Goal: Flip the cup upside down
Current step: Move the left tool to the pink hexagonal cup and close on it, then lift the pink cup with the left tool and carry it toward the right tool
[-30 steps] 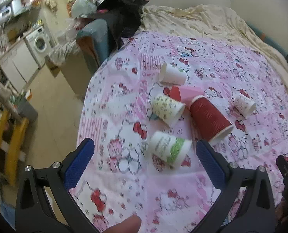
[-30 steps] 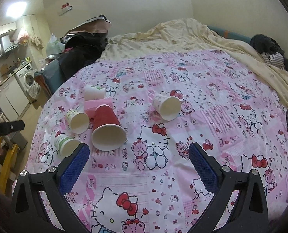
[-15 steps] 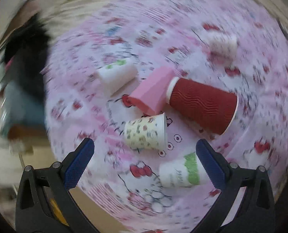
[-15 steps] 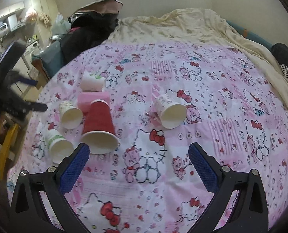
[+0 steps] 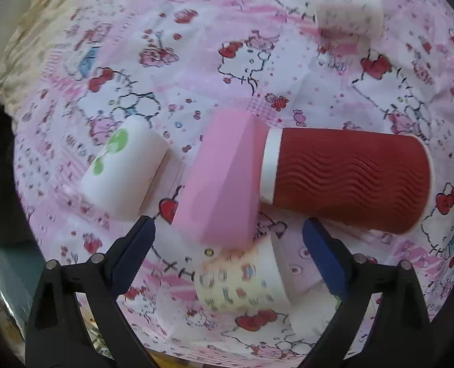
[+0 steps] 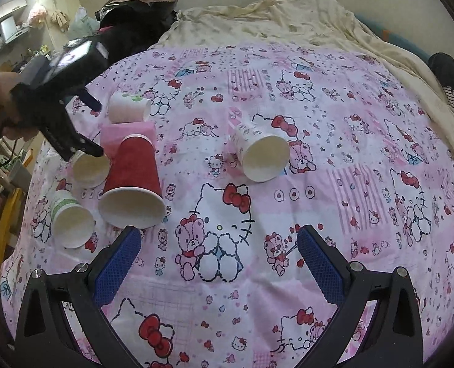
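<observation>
Several paper cups lie on their sides on the pink Hello Kitty sheet (image 6: pixel 288 245). My left gripper (image 5: pixel 227 236) is open, low over a small patterned cup (image 5: pixel 242 279) that lies between its fingers; it also shows in the right wrist view (image 6: pixel 90 170). A pink cup (image 5: pixel 224 174) and a big red ribbed cup (image 5: pixel 349 181) lie just beyond. A white cup with green dots (image 5: pixel 124 168) is to the left. My right gripper (image 6: pixel 217 242) is open and empty, above the sheet. It sees the left gripper (image 6: pixel 92 128) at the cups.
A white patterned cup (image 6: pixel 262 156) lies apart mid-sheet, also far right in the left wrist view (image 5: pixel 348 10). A green-banded cup (image 6: pixel 69 217) lies near the bed's left edge. A beige blanket (image 6: pixel 288 21) covers the far side. Dark clothes (image 6: pixel 135 21) pile at back left.
My left gripper has swung over the bed and dropped close to the cluster, so the patterned cup now lies between its fingers. My right gripper has drifted slightly closer to the sheet.
</observation>
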{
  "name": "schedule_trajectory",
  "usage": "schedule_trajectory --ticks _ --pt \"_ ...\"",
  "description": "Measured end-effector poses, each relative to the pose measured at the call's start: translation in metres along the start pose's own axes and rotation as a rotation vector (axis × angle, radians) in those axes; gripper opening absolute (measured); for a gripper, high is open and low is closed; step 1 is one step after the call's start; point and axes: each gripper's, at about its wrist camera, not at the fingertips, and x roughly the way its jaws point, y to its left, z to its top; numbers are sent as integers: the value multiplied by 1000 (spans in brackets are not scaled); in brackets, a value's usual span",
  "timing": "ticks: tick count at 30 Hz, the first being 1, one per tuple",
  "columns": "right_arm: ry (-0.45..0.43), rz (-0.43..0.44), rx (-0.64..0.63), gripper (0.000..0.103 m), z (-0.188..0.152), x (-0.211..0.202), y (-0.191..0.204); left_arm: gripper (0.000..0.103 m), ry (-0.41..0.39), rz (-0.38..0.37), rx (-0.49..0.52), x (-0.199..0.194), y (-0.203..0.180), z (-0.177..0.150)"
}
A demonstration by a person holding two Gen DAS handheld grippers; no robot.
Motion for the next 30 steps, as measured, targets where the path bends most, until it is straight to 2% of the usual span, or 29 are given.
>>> schedule_trajectory --ticks 6,10,14,16,21,25,28,30 --pt "10 0 10 103 1 4 -2 91 54 18 63 21 3 13" --pt "10 5 17 103 2 4 -3 62 71 0 57 29 9 16" --pt "5 0 14 103 4 3 -2 61 43 1 59 28 9 15" --pt "0 1 19 103 4 2 -3 60 -8 31 56 16 11 14" --pt "-8 -4 20 103 6 0 -3 59 -95 57 -32 -23 25 11" --pt "-36 -16 15 103 7 -8 -3 59 -156 95 -188 -63 33 -1" --pt "-47 -8 31 103 7 -13 -5 59 -223 87 -333 -93 20 -25" --pt "-55 -4 43 103 7 -17 -7 59 -228 95 -415 -106 6 -45"
